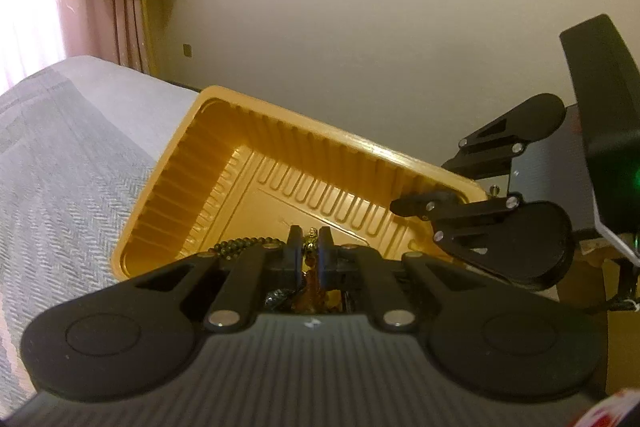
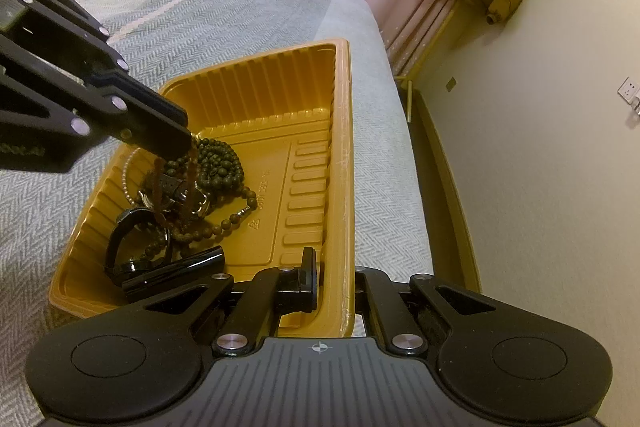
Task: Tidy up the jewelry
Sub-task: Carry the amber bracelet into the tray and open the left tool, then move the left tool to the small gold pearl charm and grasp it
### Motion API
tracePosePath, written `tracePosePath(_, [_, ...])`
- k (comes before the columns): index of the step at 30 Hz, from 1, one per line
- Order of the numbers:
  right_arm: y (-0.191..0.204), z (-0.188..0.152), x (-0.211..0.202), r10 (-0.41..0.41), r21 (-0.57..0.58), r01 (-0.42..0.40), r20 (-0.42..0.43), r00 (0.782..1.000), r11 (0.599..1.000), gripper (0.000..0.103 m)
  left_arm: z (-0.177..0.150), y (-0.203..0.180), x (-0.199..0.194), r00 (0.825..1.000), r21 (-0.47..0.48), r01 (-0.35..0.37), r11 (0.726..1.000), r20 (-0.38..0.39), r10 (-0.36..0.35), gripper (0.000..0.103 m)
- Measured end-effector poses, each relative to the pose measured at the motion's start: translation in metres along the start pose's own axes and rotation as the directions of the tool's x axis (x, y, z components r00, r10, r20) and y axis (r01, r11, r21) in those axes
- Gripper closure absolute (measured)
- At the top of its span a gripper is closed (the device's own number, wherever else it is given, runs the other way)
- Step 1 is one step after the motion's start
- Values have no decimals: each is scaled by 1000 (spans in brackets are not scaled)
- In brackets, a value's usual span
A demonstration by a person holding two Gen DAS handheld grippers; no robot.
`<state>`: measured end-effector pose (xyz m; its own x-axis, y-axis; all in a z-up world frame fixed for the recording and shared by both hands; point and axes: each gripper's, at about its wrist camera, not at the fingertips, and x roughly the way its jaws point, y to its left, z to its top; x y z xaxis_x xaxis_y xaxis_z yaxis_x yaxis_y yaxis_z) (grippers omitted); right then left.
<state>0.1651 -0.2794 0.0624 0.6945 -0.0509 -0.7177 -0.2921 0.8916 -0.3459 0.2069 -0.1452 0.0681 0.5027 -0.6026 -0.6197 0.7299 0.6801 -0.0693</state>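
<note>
The thin, flexible gold tray [image 2: 340,163] sits on the bed [image 2: 224,11], the right gripper [image 2: 320,279] clamped on its near rim. Inside it, the left gripper [image 2: 176,131] pinches a light, limp amber bead strand [image 2: 192,179] above the tangled pile; it likely snags, so grip mid-strand.

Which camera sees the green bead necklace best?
The right wrist view: the green bead necklace lies piled in the gold tray, nearly all visible. In the left wrist view only a short bit of it peeks out behind the left gripper.

Right fingers' [image 2: 308,267] outer mate behind tray wall [image 2: 344,187]
</note>
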Motion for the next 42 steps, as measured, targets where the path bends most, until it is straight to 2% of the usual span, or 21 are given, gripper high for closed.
tracePosePath(2, [0,0,0,0,-1,0,0,1000,1000,99,0,1,2,1000,-8,11,1000,0,-11,95])
tracePosePath(4, [0,0,0,0,-1,0,-1,1000,1000,99,0,3,1,1000,-16,3,1000,5,-3,88])
tracePosePath(7, [0,0,0,0,-2,0,-1,1000,1000,99,-1,10,-4,1000,-35,-5,999,15,6,83])
tracePosePath(11, [1,0,0,-2,-1,2,0,1000,1000,99,-7,27,-18,998,-59,-47,997,30,49,81])
tracePosePath(15, [1,0,1,0,1,0,-1,1000,1000,99,-18,48,-39,993,-98,-109,989,41,113,75])
tracePosePath(20, [-1,0,0,5,4,-5,0,1000,1000,99,-43,79,-67,975,-152,-210,966,37,218,74])
tracePosePath(23, [-2,-1,0,5,3,-5,-1,1000,1000,99,-65,104,-86,955,-209,-288,935,11,297,70])
tracePosePath(27, [-1,0,0,2,2,-2,-1,1000,1000,99,-93,132,-105,931,-262,-357,897,-26,363,60])
tracePosePath(29, [-1,-1,0,1,1,-1,-1,1000,1000,99,-108,140,-108,913,-256,-402,879,-47,404,60])
tracePosePath(31, [-1,-1,0,1,1,-1,-2,1000,1000,99,-123,144,-107,905,-248,-423,871,-65,421,60])
tracePosePath(36, [-1,-1,0,-2,0,2,-5,1000,1000,99,-152,141,-91,905,-200,-426,883,-106,413,60])
tracePosePath(42, [-2,-2,3,-4,1,4,-12,1000,1000,99,-166,138,-69,901,-152,-433,889,-102,421,61])
